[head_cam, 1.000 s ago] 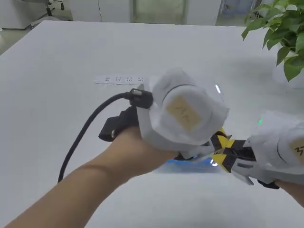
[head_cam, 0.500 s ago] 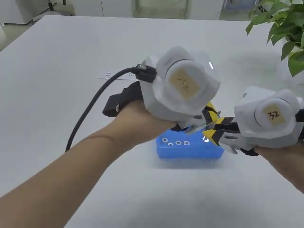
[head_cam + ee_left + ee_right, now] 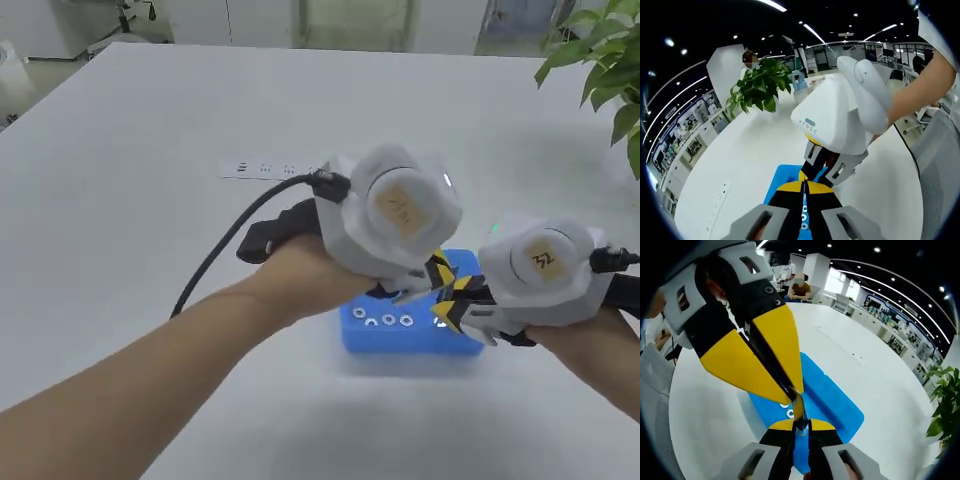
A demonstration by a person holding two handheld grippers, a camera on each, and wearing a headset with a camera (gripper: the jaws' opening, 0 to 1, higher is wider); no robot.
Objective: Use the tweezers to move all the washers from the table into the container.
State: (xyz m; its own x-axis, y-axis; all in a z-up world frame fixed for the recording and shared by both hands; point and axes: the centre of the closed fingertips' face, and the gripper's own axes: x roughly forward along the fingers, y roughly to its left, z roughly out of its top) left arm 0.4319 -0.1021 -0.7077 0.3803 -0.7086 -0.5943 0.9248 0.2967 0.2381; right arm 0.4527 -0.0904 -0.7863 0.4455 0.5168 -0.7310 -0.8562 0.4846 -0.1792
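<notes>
The container is a flat blue rectangular block on the white table. 4 washers lie in a short row on its top, toward its near left side in the head view. They are small silvery rings with dark holes, lying flat and just beside one another. 2 of them also show on the blue in the right gripper view, and some show through the slit between the jaws in the left gripper view. The left gripper hangs over the container with its yellow-and-black jaws pressed together, only a hairline gap between them. A thin metal tip, the tweezers, sticks out from between them (the rest of the tool is hidden by the jaws). The right gripper faces it tip to tip from the other side, its jaws drawn close with a narrow slit left. The tweezers' tip ends at the mouth of that slit, above the blue top and near the washers; whether these jaws squeeze it I cannot tell. In the head view the 2 white gripper bodies sit close together over the container's far right part, each in a hand, and a black cable runs from the left one. A power strip lies on the table beyond, well apart from the container, and a green plant stands at the far right.
</notes>
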